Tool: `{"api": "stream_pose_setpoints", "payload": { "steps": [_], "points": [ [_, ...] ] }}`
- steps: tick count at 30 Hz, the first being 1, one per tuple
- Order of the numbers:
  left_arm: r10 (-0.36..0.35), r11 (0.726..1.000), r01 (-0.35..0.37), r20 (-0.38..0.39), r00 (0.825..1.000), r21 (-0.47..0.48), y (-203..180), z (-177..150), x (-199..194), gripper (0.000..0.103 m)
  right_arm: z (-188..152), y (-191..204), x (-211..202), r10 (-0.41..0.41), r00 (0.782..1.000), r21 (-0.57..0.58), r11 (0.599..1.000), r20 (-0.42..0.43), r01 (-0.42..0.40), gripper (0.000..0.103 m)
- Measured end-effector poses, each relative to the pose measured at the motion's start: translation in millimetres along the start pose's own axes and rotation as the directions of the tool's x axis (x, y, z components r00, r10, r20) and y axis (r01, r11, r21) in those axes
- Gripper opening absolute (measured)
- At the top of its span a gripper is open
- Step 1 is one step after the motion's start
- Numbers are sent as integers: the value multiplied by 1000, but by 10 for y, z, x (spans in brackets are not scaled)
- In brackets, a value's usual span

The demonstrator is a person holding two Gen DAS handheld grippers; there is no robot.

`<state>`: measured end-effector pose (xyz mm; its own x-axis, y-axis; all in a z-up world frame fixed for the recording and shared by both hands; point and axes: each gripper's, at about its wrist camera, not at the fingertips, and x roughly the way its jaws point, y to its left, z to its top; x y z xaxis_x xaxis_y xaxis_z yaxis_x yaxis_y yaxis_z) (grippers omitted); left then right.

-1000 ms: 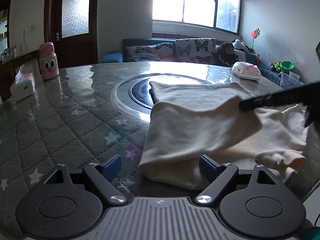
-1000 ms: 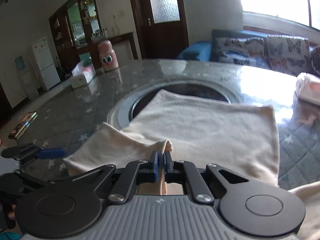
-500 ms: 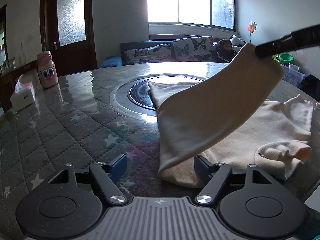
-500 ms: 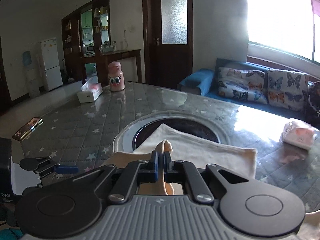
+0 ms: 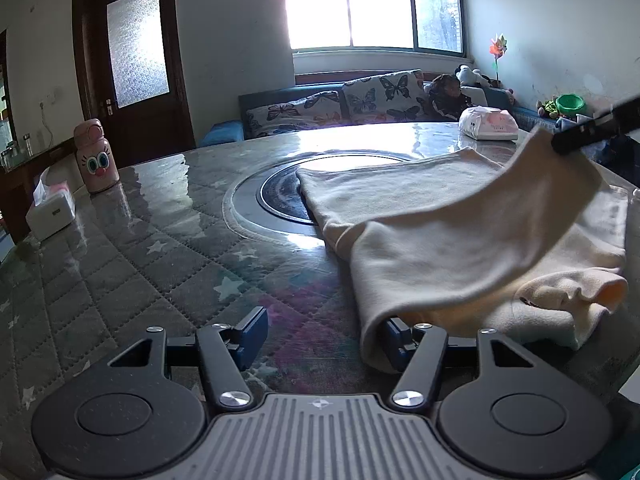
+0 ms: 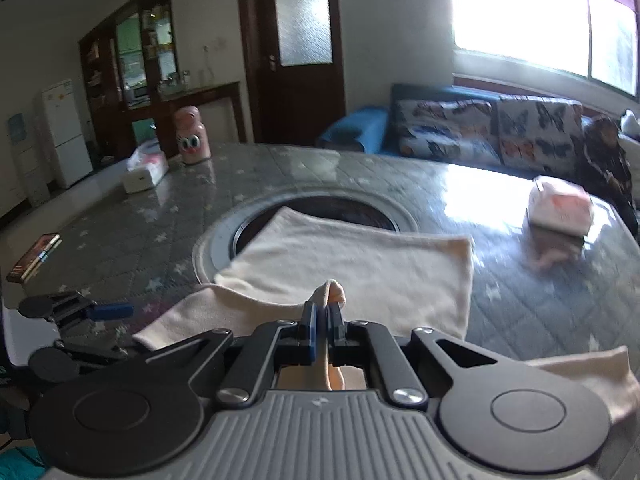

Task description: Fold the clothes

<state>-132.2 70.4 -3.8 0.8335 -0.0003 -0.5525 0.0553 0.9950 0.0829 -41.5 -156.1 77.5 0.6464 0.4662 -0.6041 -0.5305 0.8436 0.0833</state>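
Sweater, soft and light, is lying on the worktop; I am pinching its sleeve in the right hand-held gripper, while the left hand-held gripper is gaping empty.

The left wrist view is taken low and close over the quilted, star-patterned grey table, looking across it toward the bright window and butterfly-print sofa; the right wrist view is set higher, angled toward the dark wooden door; both views share the cream folded garment, the pink cartoon-faced bottle and the sofa.
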Motion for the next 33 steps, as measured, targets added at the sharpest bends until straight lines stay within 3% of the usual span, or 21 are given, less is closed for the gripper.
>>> {"api": "stream_pose_setpoints", "payload": {
  "steps": [6,13,18,22,24,29,33],
  "points": [
    [-36,999,36,0,999,-2,-16,2,-6,34,-176,-112,140,-15,999,60,998,-50,18,4],
    [-58,998,58,-5,998,12,-53,4,-25,17,-329,-210,301,-48,991,84,995,-126,58,9],
    [-83,996,84,-31,996,23,-33,-11,-77,17,-297,-191,267,-61,994,60,996,-95,67,10],
    [-119,992,121,-66,991,32,106,34,-169,20,-234,-132,240,-28,998,33,999,-61,30,14],
    [-134,991,135,-59,989,17,200,114,-228,20,-226,-92,260,-9,998,15,1000,-57,10,18],
    [-205,977,204,-7,979,-64,249,395,-216,20,-257,-38,351,24,997,13,1000,-72,-23,19],
    [-250,964,248,-8,968,-100,143,524,14,20,-298,-7,398,40,996,9,999,-82,-39,21]
  ]
}}
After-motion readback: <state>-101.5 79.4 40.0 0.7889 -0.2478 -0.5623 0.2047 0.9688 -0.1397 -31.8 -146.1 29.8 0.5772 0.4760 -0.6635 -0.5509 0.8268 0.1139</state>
